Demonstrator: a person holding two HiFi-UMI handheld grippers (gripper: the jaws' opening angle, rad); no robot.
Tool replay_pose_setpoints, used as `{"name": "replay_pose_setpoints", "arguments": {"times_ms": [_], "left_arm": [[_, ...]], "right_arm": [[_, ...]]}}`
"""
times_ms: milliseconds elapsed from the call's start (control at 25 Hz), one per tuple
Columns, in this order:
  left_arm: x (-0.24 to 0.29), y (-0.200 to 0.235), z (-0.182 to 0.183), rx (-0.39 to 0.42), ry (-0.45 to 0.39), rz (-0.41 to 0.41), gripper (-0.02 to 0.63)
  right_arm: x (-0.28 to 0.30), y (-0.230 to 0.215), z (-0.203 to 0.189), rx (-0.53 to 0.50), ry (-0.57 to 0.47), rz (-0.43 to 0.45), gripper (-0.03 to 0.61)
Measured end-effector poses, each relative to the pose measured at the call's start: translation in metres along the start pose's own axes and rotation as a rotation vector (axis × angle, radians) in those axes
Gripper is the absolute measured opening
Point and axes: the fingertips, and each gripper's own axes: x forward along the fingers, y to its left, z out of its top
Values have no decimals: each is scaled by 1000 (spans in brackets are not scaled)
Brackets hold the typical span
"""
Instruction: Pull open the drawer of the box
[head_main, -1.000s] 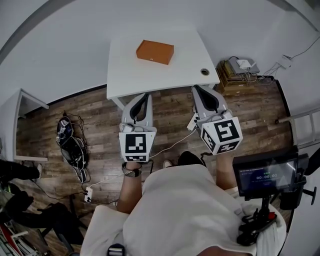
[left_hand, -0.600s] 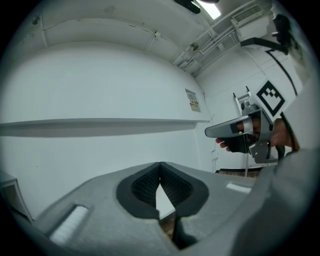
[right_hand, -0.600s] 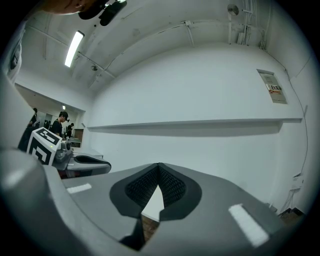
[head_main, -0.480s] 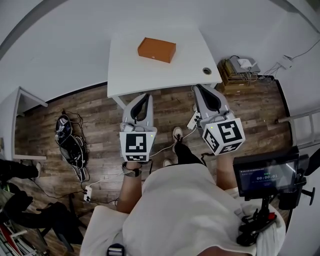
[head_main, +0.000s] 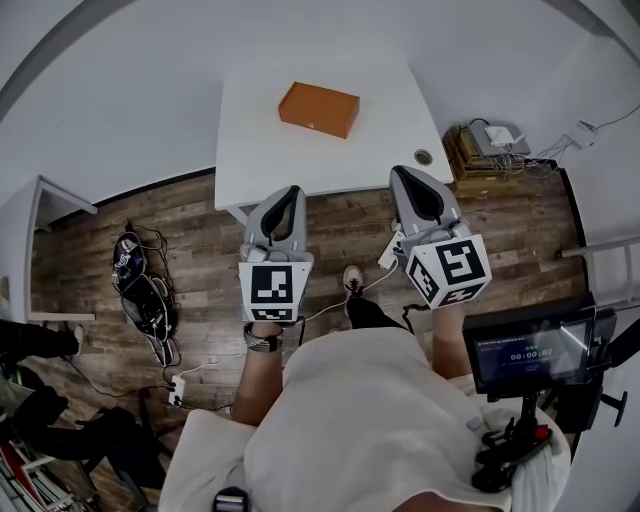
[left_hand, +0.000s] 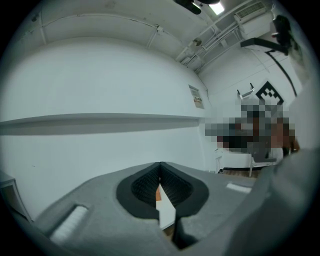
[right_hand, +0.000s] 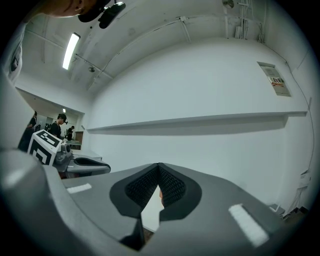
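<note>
Two tongs are pointing at the white table (head_main: 260, 150): I am holding my left gripper (head_main: 292, 190) and right gripper (head_main: 400, 172) with jaws pressed together, gripping nothing. The orange box (head_main: 319, 108) is sitting on the table's far half, well apart from both tips, which are hovering by its near edge above the wood floor (head_main: 190, 240).

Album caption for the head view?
Left gripper and right gripper, both shut, face an orange box on a white table.
</note>
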Motion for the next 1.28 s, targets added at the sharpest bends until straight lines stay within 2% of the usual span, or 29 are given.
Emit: {"name": "replay_pose_setpoints", "arguments": {"times_ms": [280,480,840,1040,1280], "left_arm": [[30,27,21,-4,-1,0,5],[69,25,4,-15,32,38,5],[150,50,-10,-39,83,119,6],[176,57,-16,-35,112,127,20],[198,63,-36,-68,151,125,34]], "right_arm": [[53,-17,18,5,24,-13,2],[83,-49,1,34,43,15,2],[154,-92,-19,54,120,122,2],[180,-108,-39,80,168,145,19],[198,-123,-54,102,195,145,40]]}}
